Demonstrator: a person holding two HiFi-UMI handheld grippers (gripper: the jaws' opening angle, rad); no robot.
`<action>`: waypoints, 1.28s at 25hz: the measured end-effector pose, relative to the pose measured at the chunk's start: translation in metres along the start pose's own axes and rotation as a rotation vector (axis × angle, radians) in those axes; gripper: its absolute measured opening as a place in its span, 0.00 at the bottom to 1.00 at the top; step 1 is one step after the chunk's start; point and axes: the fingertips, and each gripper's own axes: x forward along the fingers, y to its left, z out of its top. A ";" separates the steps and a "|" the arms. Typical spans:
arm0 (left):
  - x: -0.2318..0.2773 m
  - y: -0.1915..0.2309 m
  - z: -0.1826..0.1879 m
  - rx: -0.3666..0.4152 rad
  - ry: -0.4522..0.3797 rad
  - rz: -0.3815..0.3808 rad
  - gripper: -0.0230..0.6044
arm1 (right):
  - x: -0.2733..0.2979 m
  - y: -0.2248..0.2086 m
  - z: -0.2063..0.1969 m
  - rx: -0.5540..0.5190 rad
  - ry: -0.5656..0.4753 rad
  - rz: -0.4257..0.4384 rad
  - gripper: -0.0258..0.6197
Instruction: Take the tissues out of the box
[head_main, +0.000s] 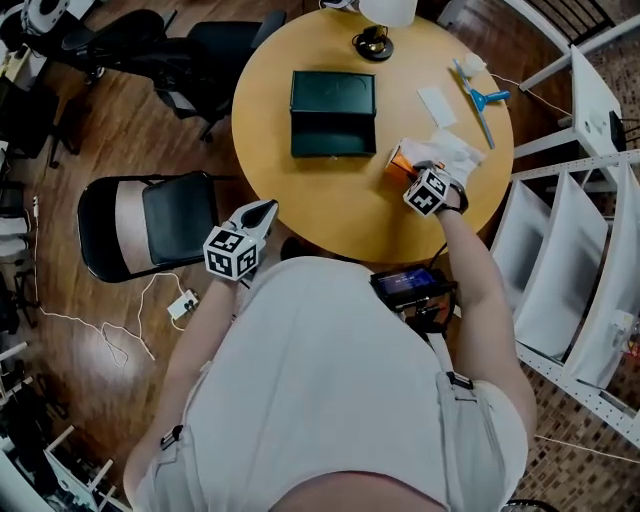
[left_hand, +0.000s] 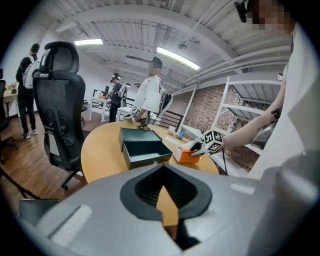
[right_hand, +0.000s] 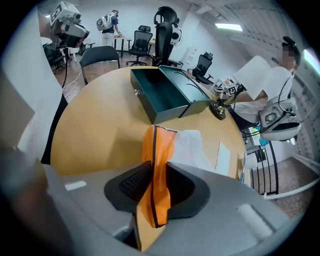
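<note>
R hand-held gripper (right_hand: 156, 192) on orange box (right_hand: 160, 145); white tissues (right_hand: 192, 147) prob. crumpled.

Orange tissue box (right_hand: 156, 165), dark-edged, set on worktop (head_main: 300, 200) near right rim; white tissues (right_hand: 192, 145) bunched against its far side.

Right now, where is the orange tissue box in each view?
Head view: orange tissue box, right of centre, upper half.
Left gripper view: right of centre, mid-height.
Right gripper view: lower centre, clamped in the right tool.
Shared landmark: the open dark green box.
</note>
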 end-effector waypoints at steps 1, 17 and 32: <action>-0.001 0.002 0.000 -0.003 -0.002 0.009 0.04 | 0.001 0.000 0.003 -0.010 -0.002 0.004 0.18; 0.018 0.005 0.016 0.006 -0.007 -0.022 0.04 | -0.043 -0.006 0.027 0.094 -0.140 0.022 0.36; 0.036 -0.028 0.054 0.122 -0.096 -0.131 0.04 | -0.203 0.030 0.126 0.479 -0.982 0.314 0.04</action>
